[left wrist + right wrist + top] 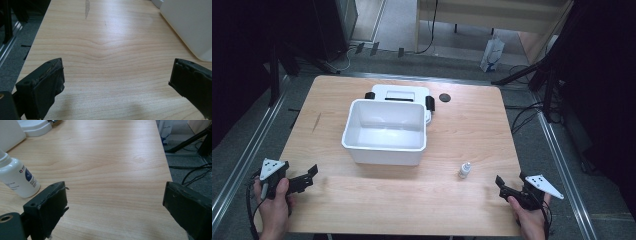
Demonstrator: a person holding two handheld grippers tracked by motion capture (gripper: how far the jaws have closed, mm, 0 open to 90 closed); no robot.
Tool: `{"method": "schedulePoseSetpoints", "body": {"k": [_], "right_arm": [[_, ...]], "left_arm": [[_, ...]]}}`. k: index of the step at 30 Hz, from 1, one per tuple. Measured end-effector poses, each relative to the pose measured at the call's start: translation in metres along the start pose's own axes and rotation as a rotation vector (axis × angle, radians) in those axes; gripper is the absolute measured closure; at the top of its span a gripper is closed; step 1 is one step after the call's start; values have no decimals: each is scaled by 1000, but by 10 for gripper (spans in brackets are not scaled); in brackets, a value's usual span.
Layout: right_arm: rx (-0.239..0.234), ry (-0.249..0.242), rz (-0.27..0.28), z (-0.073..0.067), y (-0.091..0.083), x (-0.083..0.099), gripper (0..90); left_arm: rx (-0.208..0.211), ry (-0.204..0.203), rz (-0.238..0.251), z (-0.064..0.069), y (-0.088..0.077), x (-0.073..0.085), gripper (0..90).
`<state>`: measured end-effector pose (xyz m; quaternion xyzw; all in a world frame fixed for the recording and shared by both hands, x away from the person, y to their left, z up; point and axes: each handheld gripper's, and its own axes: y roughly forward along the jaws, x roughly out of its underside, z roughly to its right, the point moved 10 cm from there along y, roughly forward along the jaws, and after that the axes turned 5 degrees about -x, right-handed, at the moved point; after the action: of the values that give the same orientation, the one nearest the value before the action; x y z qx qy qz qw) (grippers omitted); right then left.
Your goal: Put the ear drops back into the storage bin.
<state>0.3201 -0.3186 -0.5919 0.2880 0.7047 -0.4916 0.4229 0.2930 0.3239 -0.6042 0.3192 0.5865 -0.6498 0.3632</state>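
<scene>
Wooden table [362,200] seen from the high view, light grain, rounded corners. White bin [385,131] standing upright just left of frame centre, open top, nothing visible inside. White lid [401,93] with black clips lying flat directly behind the bin, touching or nearly touching its far wall; cannot tell which. Small dark round disc [444,97] on the table just right of the lid, apart from it. Small white dropper bottle [465,170] standing upright in lower right of centre, well apart from the bin, near the right gripper. Left gripper [310,176] at lower left of frame, held in a hand [274,207] at the table's near edge, jaws spread apart, nothing between them; in the left gripper view [116,80] bare wood between the black jaws, bin wall at upper right. Right gripper [501,186] at lower right, held in the other hand [529,220], jaws apart and holding nothing; in the right gripper view [115,200] bare table between the jaws, dropper bottle [17,178] just beyond the left-hand jaw at the frame's left edge, not touching it, blue-printed label facing the camera.
</scene>
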Motion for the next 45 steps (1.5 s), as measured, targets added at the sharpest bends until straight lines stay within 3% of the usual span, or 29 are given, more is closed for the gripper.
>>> {"method": "schedulePoseSetpoints", "body": {"k": [7,16,27,35,36,38,45], "right_arm": [[-26,-59,-75,-9,3,4,67],[-96,-207,-226,-30,13,7,65],[-122,-337,-375,-37,15,-11,56],[-173,-514,-522,-53,20,-26,71],[-173,-514,-522,-53,20,-26,71],[-175,-571,-585,-54,23,-33,89],[-213,-676,-717,-70,28,-54,144]], "left_arm": [[9,-14,8,-2,-1,-1,3],[10,-18,9,-1,-1,0,3],[17,-19,9,-1,-1,0,3],[17,-16,3,-1,-1,0,3],[17,-16,3,-1,-1,0,3],[19,-21,8,-1,-1,0,3],[20,-20,5,-1,-1,0,3]]}}
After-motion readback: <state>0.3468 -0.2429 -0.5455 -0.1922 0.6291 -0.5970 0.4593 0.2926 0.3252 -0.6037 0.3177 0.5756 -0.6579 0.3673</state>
